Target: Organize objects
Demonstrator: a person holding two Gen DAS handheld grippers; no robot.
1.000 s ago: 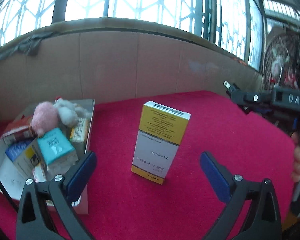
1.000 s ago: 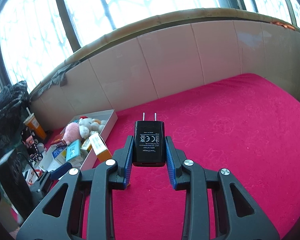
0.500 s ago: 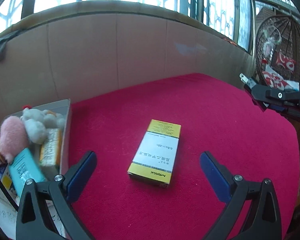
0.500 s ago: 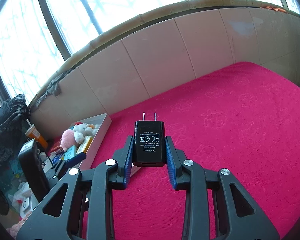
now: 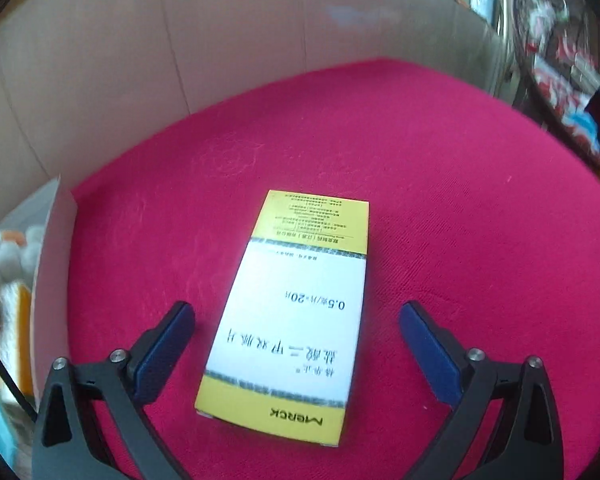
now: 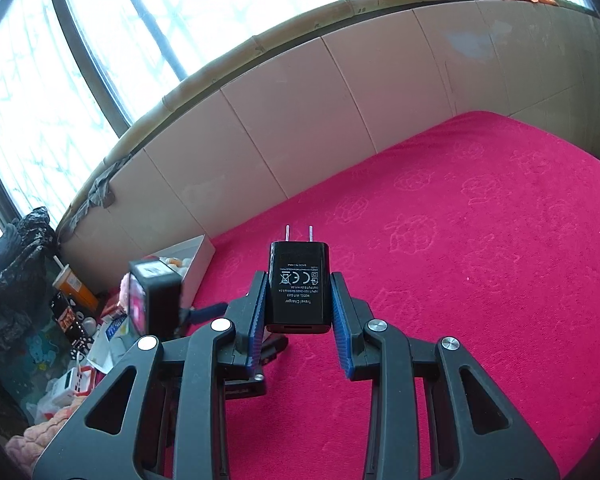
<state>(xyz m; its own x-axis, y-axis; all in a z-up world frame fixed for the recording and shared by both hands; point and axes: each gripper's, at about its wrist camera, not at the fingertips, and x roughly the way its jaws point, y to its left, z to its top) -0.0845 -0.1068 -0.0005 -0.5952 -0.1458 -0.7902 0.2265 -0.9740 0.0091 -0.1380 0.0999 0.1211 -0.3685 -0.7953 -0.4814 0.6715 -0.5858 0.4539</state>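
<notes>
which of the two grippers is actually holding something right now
The right gripper: its blue pads clamp the black travel charger. The left gripper is open, straddling the yellow-and-white box.

The yellow-and-white medicine box [image 5: 296, 320] lies flat between my left tool's spread fingers; my right tool clamps the black travel charger [image 6: 299, 282], prongs forward.

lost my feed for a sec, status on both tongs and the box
Left tongs open, straddling yellow-white medicine box lying flat on red cloth. Right tongs shut on black charger. Nothing blocking.

Home sunroom, tall windows [image 6: 100, 60], red tablecloth [image 6: 480, 240], household clutter [image 6: 72, 320]
</notes>
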